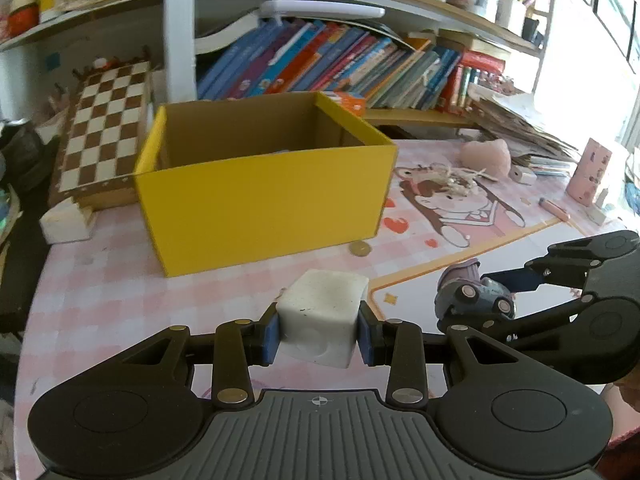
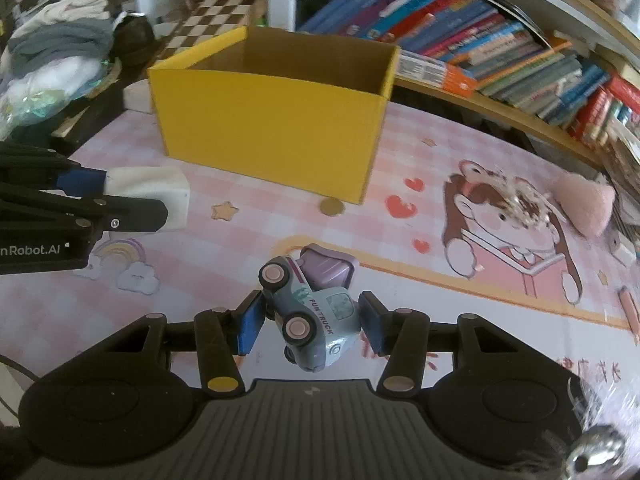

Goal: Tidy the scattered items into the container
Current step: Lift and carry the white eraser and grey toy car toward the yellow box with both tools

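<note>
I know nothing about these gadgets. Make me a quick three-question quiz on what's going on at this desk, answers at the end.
1. True or false: the left gripper is clamped on a white block.
2. What does the right gripper hold? A) a coin B) a toy truck C) a pencil
3. Fill in: the coin lies on the desk mat just in front of the yellow ____.

Key
1. True: the blue pads press both sides of the block.
2. B: the toy truck, marked FUN TRUCK, sits tilted between the pads.
3. box: the open yellow box stands ahead of both grippers, not yet reached by either.
</note>
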The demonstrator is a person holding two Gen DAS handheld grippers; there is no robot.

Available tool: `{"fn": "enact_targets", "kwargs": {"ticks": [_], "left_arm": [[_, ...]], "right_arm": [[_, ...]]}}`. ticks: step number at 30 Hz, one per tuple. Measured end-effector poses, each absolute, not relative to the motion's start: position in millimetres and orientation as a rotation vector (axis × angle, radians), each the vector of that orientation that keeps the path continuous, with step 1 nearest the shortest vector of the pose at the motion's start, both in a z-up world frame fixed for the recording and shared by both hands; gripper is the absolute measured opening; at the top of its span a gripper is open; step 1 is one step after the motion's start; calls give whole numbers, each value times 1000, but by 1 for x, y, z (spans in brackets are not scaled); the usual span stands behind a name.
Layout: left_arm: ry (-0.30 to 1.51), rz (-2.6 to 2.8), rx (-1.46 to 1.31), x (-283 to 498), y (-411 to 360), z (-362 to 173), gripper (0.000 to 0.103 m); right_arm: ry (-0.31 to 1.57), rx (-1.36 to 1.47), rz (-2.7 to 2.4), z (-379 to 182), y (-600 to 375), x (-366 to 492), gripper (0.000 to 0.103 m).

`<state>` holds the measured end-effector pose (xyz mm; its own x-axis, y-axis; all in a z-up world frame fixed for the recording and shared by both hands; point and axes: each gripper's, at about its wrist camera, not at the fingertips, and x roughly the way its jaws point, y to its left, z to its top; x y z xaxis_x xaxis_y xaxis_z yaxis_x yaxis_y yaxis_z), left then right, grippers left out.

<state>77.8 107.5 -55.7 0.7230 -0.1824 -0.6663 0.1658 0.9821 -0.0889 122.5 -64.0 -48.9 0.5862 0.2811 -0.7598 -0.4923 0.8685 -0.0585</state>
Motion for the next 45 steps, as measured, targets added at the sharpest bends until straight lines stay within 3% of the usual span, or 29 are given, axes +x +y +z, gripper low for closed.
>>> {"fn": "enact_targets", "kwargs": {"ticks": [45], "left_arm": [[648,-147,-97,86,146,-45,36]], "right_arm": [[792,-341,479,-28,-44,135,49]]}}
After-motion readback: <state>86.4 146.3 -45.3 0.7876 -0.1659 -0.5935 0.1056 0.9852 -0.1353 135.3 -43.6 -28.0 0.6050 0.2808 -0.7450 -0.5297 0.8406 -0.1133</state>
